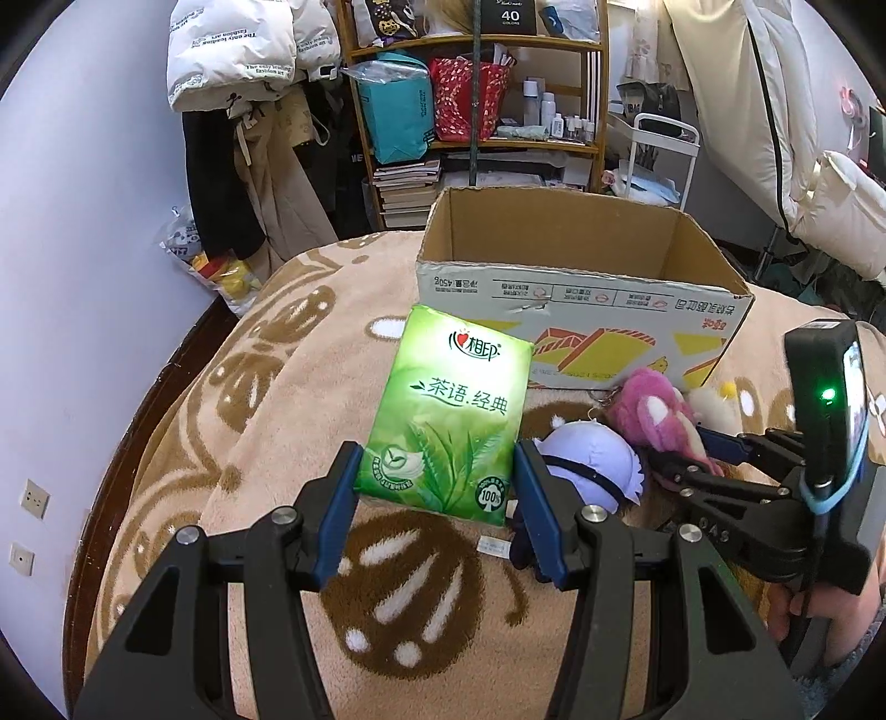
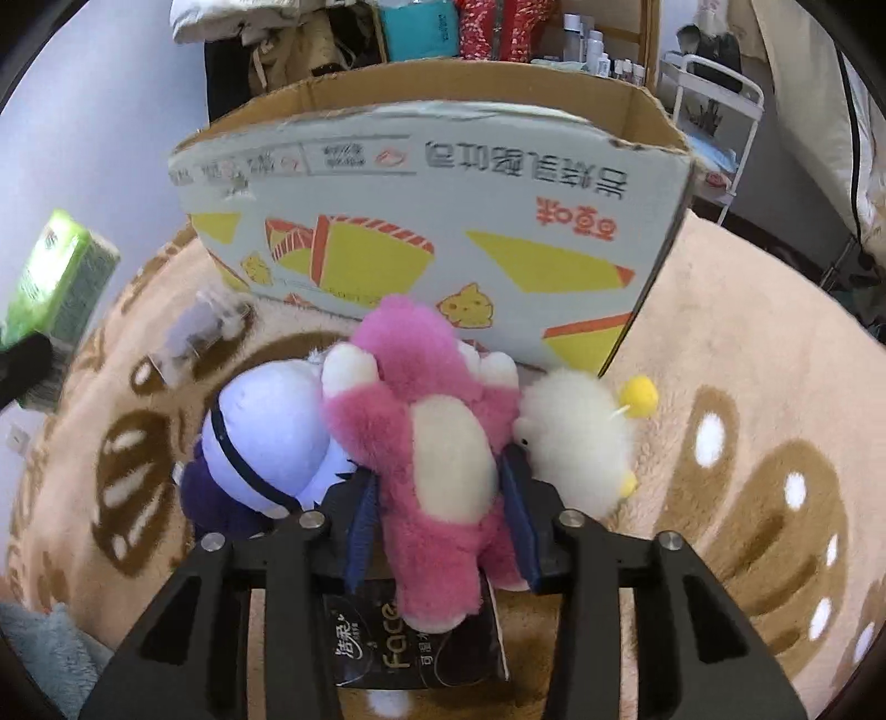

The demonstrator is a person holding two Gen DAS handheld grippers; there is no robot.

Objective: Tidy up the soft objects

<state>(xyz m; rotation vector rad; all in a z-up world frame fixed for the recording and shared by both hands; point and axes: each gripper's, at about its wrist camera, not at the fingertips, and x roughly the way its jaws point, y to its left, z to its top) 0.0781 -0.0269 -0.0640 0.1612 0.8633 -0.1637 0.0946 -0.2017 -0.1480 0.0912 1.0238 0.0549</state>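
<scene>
The left gripper (image 1: pixel 437 487) holds a green tissue pack (image 1: pixel 448 415) by its near end, w/ a blue pad on each side. The pack is up off the blanket (image 1: pixel 266 399) and its long way points far, at the box (image 1: pixel 581 299). The box is just past the pack, a bit to the right, w/ its top open, so I think the pack has to go up, over the near wall and in. The right gripper (image 2: pixel 443 498) has its fingers on both sides of the pink bear (image 2: pixel 437 459). The gap is small, but I can't tell if the pads (image 2: pixel 362 526) squeeze the bear or only touch its fur. No earlier pic, so I go by what shows. The bear lies on the blanket near the box's front wall, long way near to far, head at the far end. A purple toy (image 2: pixel 266 443) sits on its left and a white fluffy toy (image 2: pixel 576 437) on its right, both touching it. A dark tissue pack (image 2: pixel 421 648) lies under the bear's near end. The right hand is nearer the toys; the left is nearer the box top. The blanket is tan and fuzzy w/ brown shapes. It's a messy room: shelf (image 1: pixel 476 44) w/ bags and books far back, coats (image 1: pixel 238 50) far left.
</scene>
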